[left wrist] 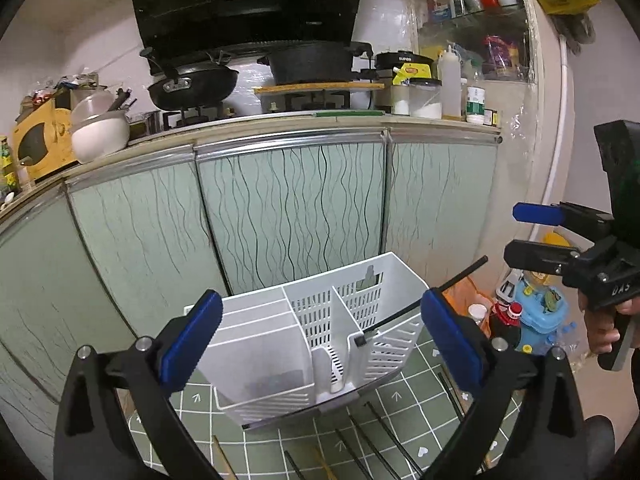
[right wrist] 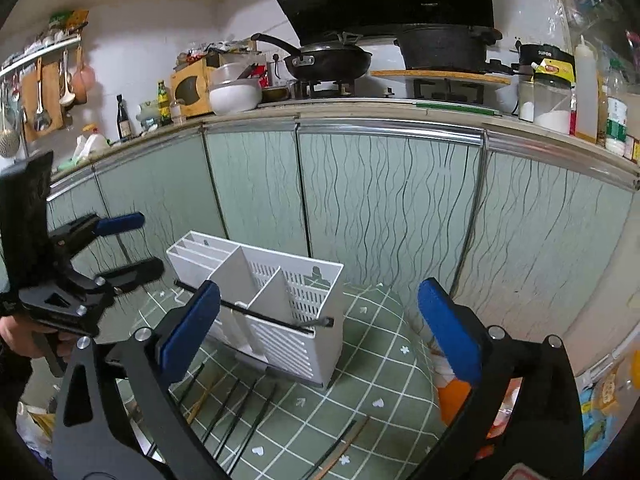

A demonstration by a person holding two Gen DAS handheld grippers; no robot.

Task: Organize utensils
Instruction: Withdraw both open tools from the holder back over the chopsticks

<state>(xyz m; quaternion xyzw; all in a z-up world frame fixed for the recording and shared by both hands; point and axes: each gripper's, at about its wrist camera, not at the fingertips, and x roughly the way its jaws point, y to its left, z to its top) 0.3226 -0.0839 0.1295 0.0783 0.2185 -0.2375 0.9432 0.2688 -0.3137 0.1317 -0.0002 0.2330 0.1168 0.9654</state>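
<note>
Left claw (left wrist: 322,338): jaws wide, nothing held. Right claw (right wrist: 318,334): jaws wide, nothing held.

White caddy (left wrist: 316,340) stands center-low in left wrist view, on green checked bench cover (left wrist: 420,420). It has approx. 3 compartments; the left one has solid walls, the others slotted.

One black chopstick (left wrist: 424,296) lies tilted across the caddy's right compartment: lower end sits at the front rim, upper end sticks out past the right wall toward the frame's right. In right wrist view it spans the caddy front (right wrist: 256,312), i.e. not dropped in, by appearance.

Loose chopsticks (right wrist: 236,412) lie on the cover at lower center, in front of the caddy; some black, some wood-colored.

Risks (judgement):
- Stick resting on rim could roll off if the caddy is bumped.
- Caddy looks light; a side push by a wide claw may tip it.
- Thin sticks flat on cloth: fingertips may slip over them w/o grip, or drag the cover.
</note>
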